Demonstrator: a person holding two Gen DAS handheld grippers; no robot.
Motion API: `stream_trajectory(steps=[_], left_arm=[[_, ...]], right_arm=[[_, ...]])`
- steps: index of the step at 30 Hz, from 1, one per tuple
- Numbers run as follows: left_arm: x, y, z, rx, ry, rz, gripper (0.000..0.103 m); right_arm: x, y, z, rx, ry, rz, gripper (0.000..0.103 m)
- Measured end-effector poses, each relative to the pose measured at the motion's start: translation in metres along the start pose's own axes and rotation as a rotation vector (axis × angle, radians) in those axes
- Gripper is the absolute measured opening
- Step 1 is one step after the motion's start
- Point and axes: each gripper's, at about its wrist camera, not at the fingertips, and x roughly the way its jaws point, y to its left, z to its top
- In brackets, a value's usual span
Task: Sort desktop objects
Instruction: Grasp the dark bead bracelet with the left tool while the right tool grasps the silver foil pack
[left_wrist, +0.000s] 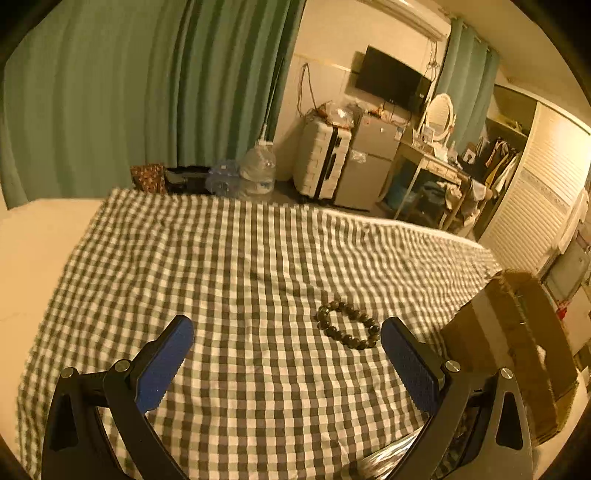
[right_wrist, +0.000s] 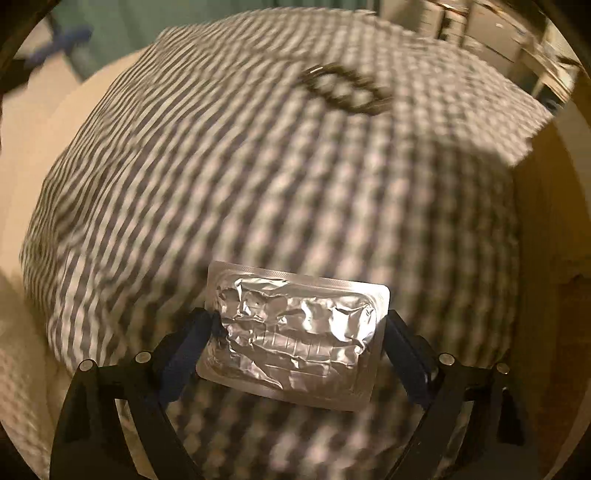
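A dark beaded bracelet (left_wrist: 347, 325) lies on the checked cloth (left_wrist: 240, 266), just ahead of my left gripper's right finger. My left gripper (left_wrist: 286, 332) is open and empty above the cloth. In the right wrist view my right gripper (right_wrist: 295, 325) is shut on a silver foil blister pack (right_wrist: 295, 336), held by its two short edges above the cloth (right_wrist: 258, 166). The bracelet (right_wrist: 345, 88) shows blurred far ahead in that view.
A brown cardboard box (left_wrist: 513, 350) stands at the cloth's right edge, close to my left gripper. Bare pale table (left_wrist: 33, 251) lies left of the cloth. Beyond the table are water bottles (left_wrist: 255, 170), a suitcase (left_wrist: 321, 162) and green curtains.
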Motion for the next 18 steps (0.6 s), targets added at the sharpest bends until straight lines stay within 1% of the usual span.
stream_trajectory(steps=[3,6,10,11,14,16,18], left_arm=[[0.027,0.001,-0.004,-0.027,0.040,-0.009,0.103],[0.059,-0.002,-0.005,-0.032,0.086,-0.025,0.103],[0.093,-0.018,-0.007,0.003,0.123,-0.043,0.103],[0.098,-0.021,-0.008,0.010,0.129,-0.047,0.103],[0.122,-0.030,-0.010,0.048,0.166,-0.039,0.103],[0.137,-0.031,-0.012,0.073,0.183,-0.035,0.103],[0.151,-0.030,-0.014,0.074,0.194,-0.038,0.103]], right_arm=[[-0.015,-0.014,0.009,0.009,-0.058,-0.036,0.092],[-0.037,-0.025,0.021,0.017,-0.127,-0.047,0.092],[-0.074,-0.029,0.042,0.020,-0.253,-0.074,0.092],[-0.084,-0.029,0.047,0.021,-0.292,-0.096,0.092],[-0.113,-0.037,0.052,0.034,-0.380,-0.142,0.092],[-0.134,-0.047,0.055,0.066,-0.439,-0.183,0.092],[-0.154,-0.055,0.056,0.098,-0.504,-0.194,0.092]])
